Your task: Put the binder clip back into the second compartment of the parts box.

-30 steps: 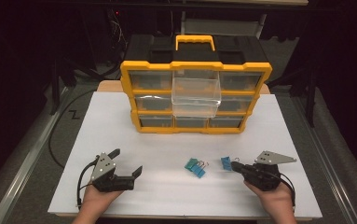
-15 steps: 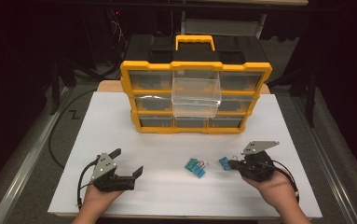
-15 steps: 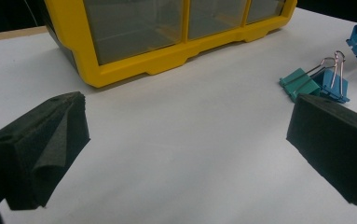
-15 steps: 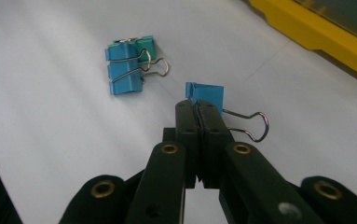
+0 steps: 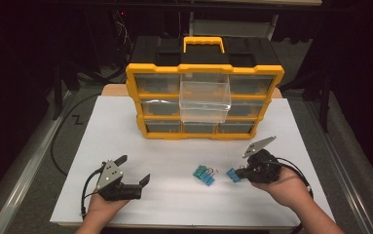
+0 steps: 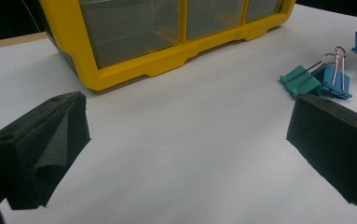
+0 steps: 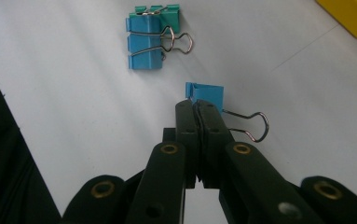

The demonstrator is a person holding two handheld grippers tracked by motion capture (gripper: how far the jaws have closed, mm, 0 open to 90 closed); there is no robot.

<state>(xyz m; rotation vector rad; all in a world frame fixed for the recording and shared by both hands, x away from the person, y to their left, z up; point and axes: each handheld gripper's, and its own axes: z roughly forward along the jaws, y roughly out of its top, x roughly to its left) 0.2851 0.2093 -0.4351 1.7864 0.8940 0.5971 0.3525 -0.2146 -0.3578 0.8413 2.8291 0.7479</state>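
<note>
A lone blue binder clip [image 5: 232, 174] [image 7: 206, 94] lies at the tips of my right gripper [image 5: 241, 172] [image 7: 198, 109]. The jaws are pressed together on the clip's near end, and one wire handle [image 7: 250, 126] sticks out to the side. A teal clip [image 5: 199, 171] [image 7: 160, 16] and a second blue clip [image 5: 208, 178] [image 7: 143, 51] lie touching on the white tabletop [image 5: 174, 146], a little left of the right gripper. My left gripper [image 5: 134, 168] [image 6: 185, 140] rests near the front left with its jaws wide apart and nothing between them. The clip pair [image 6: 316, 81] lies just beyond its right pad [image 6: 334, 140].
A yellow-and-black drawer organizer [image 5: 159, 95] [image 6: 167, 65] stands at the back of the table. Its clear middle drawer [image 5: 205, 100] is pulled out toward me. The table's front edge runs just under both hands.
The right hand has moved left and a little forward and turned, bringing its jaws onto the lone blue clip, which shifted slightly left. The left gripper has stayed put.
</note>
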